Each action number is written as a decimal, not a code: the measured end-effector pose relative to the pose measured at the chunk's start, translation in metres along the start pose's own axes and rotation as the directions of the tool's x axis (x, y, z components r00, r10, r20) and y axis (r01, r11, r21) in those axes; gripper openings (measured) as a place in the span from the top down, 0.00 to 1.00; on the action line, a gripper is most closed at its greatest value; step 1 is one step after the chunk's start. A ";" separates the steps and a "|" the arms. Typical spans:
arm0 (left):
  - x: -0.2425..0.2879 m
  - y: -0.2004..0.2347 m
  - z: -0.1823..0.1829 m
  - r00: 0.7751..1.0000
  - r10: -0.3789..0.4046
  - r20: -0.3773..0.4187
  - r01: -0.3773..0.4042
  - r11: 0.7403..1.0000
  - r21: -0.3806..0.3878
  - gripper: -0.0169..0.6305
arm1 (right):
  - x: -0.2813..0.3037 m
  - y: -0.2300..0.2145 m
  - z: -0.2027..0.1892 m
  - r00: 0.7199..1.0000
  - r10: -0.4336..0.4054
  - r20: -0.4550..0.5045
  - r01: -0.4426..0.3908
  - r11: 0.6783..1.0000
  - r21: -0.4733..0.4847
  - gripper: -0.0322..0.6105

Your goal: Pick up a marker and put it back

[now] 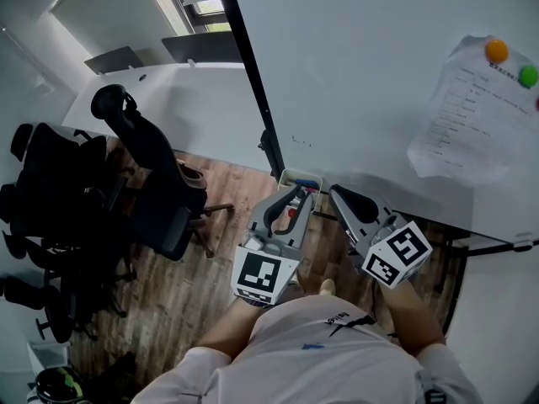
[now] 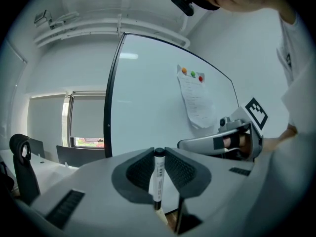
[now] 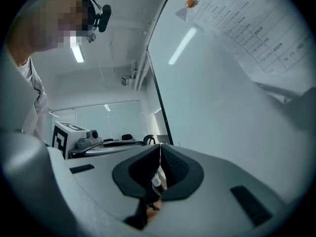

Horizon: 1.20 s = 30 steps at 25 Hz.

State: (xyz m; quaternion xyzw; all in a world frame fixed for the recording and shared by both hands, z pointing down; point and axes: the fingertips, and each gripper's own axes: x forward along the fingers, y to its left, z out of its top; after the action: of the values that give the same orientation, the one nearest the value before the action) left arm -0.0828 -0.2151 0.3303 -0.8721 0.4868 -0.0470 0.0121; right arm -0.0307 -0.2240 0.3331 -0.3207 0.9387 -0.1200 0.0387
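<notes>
A white marker with a black cap point(image 2: 158, 174) stands upright between the pads of my left gripper point(image 2: 159, 171), which is shut on it. In the head view the left gripper point(image 1: 296, 197) points at the whiteboard's lower edge, just short of the small marker tray point(image 1: 301, 178). My right gripper point(image 1: 338, 195) is beside it on the right, also level and facing the whiteboard point(image 1: 370, 66). Its jaws point(image 3: 159, 154) meet at the tips with nothing held. Each gripper shows in the other's view: the right gripper point(image 2: 222, 142) and the left gripper point(image 3: 98, 144).
A paper sheet point(image 1: 472, 116) hangs on the whiteboard under an orange magnet point(image 1: 496, 51) and a green magnet point(image 1: 528, 76). Black office chairs point(image 1: 143, 175) and a white table point(image 1: 177, 99) stand to the left on the wooden floor. The whiteboard's stand point(image 1: 271, 154) is next to the tray.
</notes>
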 end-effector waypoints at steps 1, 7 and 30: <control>0.001 0.001 -0.001 1.000 -0.001 0.000 0.001 1.000 -0.001 0.86 | 0.001 0.000 0.000 1.000 -0.002 -0.001 0.002 1.000 0.001 0.93; 0.005 0.007 -0.015 1.000 -0.007 -0.020 0.007 1.000 -0.013 0.86 | 0.004 -0.003 -0.002 1.000 -0.017 -0.002 0.017 1.000 0.007 0.93; 0.049 0.007 -0.161 0.963 -0.046 -0.265 0.131 0.941 0.311 0.86 | 0.019 -0.036 -0.055 0.983 -0.155 -0.095 0.163 0.983 0.083 0.93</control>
State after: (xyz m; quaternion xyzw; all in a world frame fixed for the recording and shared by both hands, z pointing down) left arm -0.0783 -0.2569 0.4931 -0.8660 0.4299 -0.2385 0.0913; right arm -0.0324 -0.2517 0.3955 -0.3870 0.9045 -0.1792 0.0020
